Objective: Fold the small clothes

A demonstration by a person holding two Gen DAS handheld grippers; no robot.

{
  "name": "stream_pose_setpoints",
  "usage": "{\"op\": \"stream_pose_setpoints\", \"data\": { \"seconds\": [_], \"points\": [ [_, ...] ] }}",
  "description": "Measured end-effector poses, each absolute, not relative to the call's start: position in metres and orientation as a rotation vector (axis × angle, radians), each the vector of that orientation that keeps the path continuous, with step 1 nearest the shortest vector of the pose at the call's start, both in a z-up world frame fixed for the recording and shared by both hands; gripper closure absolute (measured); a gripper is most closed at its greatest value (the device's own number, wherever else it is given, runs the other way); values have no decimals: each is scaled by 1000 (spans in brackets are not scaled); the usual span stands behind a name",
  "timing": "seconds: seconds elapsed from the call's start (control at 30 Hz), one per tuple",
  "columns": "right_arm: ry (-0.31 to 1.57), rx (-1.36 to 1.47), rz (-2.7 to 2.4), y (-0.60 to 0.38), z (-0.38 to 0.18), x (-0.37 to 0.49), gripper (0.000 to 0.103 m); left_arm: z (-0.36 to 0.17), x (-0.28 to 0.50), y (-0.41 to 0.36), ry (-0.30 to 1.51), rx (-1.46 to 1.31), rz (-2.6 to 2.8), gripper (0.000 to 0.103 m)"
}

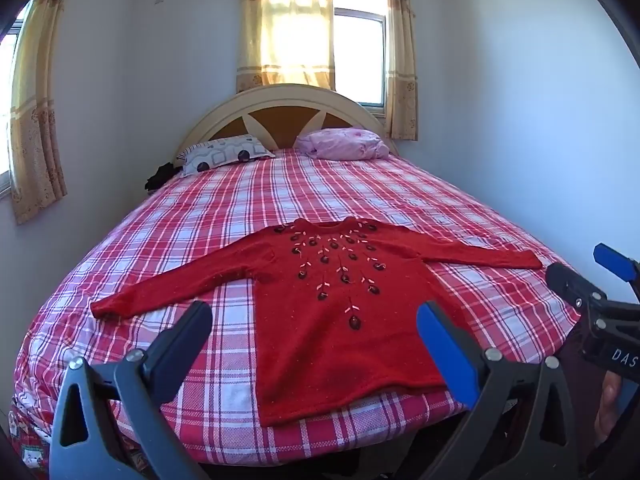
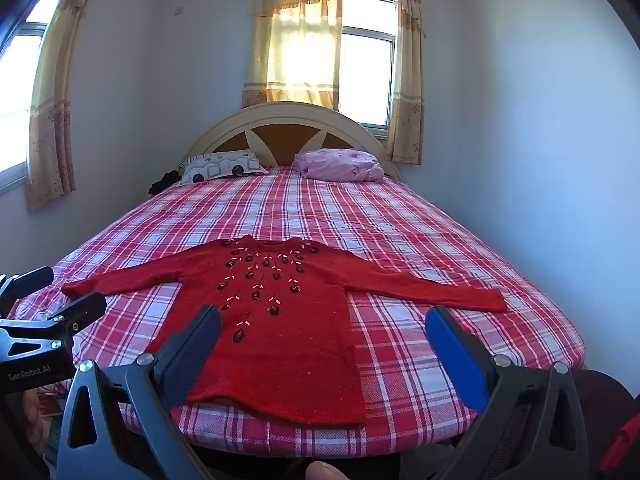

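Red sweater (image 1: 340, 320) lies flat, hem at the bed (image 1: 400, 200) edge; both hand-held grippers (image 1: 316, 344) (image 2: 324, 352) spread, empty.

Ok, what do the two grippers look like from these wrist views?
Both match: the left gripper and right gripper have dark grey triangular-cutout frames with silver bolts, one black finger and one blue-padded finger. White lettering marks each body, seen from the other's camera.
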State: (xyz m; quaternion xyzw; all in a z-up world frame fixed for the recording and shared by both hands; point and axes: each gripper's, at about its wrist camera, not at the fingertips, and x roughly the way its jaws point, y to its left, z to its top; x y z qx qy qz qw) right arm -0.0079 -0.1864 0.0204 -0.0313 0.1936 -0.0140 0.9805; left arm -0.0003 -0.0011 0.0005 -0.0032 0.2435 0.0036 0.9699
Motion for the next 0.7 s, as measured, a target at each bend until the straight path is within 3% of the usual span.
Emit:
{"op": "stream_pose_setpoints", "data": {
  "seconds": [0.7],
  "points": [
    [396,-59,-24,-193,23,-6,1,-1,2,-6,489,16,-7,0]
  ]
}}
